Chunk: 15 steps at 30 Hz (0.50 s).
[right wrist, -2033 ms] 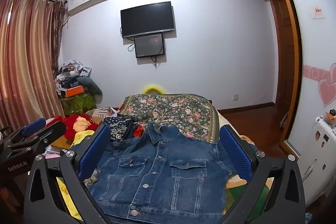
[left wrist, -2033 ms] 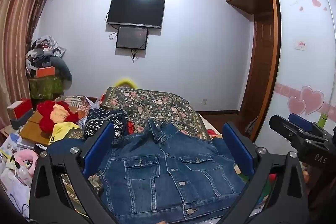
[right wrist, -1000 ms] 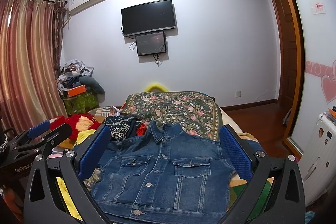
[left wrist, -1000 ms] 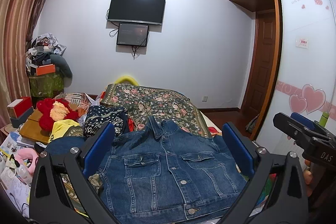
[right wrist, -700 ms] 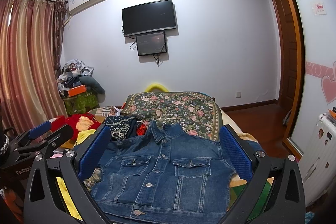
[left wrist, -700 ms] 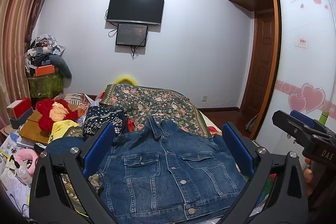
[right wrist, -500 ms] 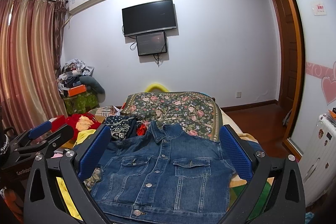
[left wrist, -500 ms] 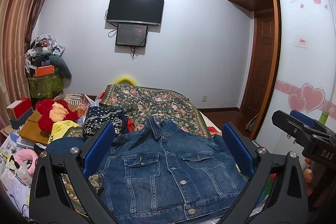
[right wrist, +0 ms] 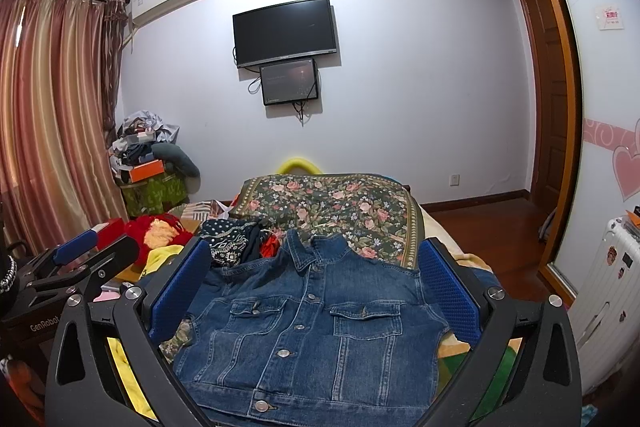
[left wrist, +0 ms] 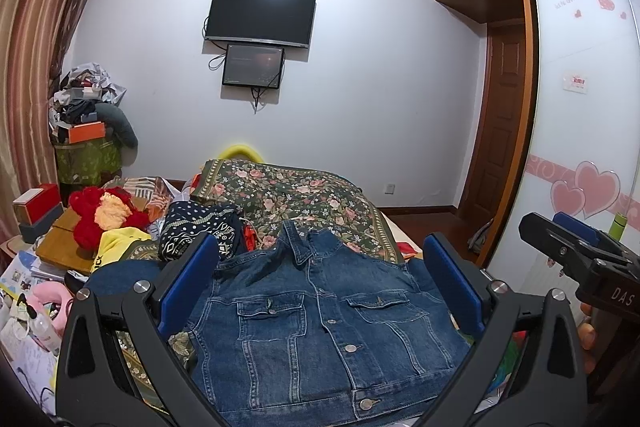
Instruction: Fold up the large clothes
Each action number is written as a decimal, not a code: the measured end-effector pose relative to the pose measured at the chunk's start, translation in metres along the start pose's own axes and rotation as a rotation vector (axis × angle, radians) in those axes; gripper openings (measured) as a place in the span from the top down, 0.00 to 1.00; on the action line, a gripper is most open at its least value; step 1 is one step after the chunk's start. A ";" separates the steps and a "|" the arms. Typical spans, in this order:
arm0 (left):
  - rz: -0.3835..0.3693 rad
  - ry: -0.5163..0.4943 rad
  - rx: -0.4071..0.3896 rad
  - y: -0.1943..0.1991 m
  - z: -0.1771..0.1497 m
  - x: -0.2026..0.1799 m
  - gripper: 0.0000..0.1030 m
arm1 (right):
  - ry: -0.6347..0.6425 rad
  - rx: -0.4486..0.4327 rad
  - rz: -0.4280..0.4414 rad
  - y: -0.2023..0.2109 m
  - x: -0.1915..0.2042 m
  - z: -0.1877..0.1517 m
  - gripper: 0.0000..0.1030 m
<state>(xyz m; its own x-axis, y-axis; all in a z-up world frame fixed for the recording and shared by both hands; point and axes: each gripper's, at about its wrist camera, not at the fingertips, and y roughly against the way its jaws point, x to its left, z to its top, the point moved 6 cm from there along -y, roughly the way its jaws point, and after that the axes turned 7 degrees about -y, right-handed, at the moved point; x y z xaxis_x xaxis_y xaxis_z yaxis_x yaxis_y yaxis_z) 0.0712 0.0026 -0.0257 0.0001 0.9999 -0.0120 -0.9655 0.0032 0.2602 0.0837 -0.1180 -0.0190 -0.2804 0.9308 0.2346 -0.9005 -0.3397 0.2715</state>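
While both spread wide, grippers (left wrist: 320, 279) (right wrist: 316, 277) hold nothing.

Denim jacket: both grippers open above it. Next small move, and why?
Probably lower the left gripper to the jacket's left edge and pinch there to start a fold inward. The denim jacket lies flat, front up, buttoned, on the bed; both the left and the right gripper are open, holding nothing, so no fold has begun.

The blue denim jacket (left wrist: 320, 327) (right wrist: 316, 323) lies flat on the near bed, front up, buttoned, collar toward the far wall, sleeves tucked out of sight.
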 end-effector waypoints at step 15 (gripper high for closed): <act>0.005 0.007 0.007 -0.002 -0.002 0.001 0.00 | 0.000 0.014 -0.002 -0.004 0.001 -0.002 0.00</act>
<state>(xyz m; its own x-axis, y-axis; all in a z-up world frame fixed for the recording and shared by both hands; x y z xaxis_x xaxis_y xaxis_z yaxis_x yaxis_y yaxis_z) 0.0724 0.0033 -0.0287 -0.0065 0.9998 -0.0174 -0.9638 -0.0016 0.2667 0.0863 -0.1152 -0.0221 -0.2789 0.9314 0.2338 -0.8961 -0.3400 0.2853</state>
